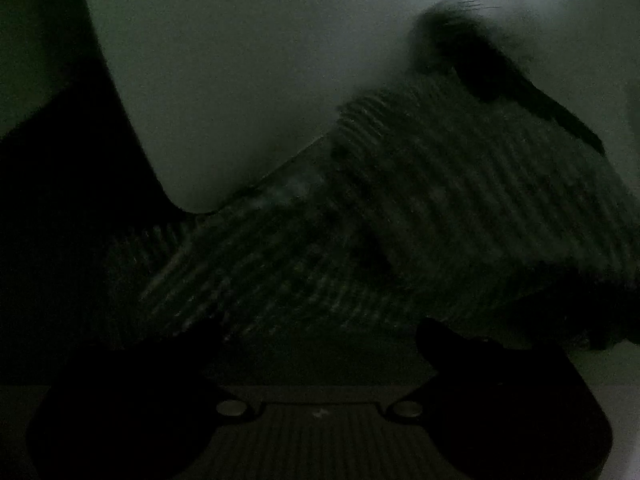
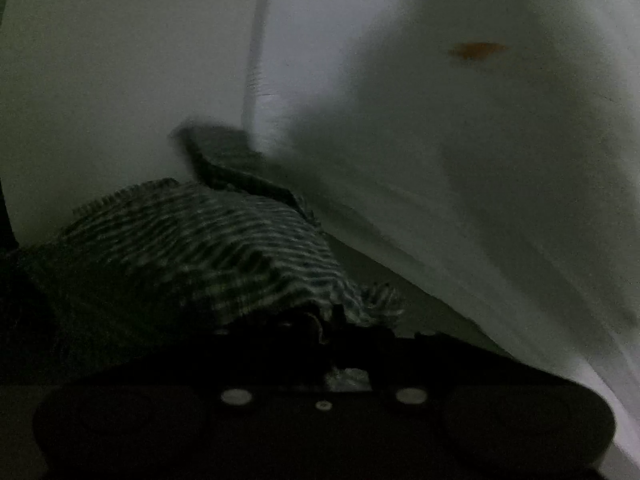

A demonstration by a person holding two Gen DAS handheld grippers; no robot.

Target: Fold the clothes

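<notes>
Nearest in the left wrist view, the left gripper [image 1: 320, 332] stands wide open, its dark fingers apart with nothing between them. Just beyond lies the striped garment [image 1: 400, 208], crumpled on a pale table [image 1: 240, 80]. The right gripper [image 2: 328, 320] is closed, pinching an edge of the garment [image 2: 192, 248]. Farther off hangs white cloth [image 2: 480, 160] with a small orange mark [image 2: 476, 50]. No writing can be read.

Dark-and-pale striped garment [image 2: 208, 248] on white surface [image 2: 460, 160] with orange spot [image 2: 478, 50].

Left tool [image 1: 320, 336] gapes wide; right tool [image 2: 328, 328] pinched closed.
</notes>
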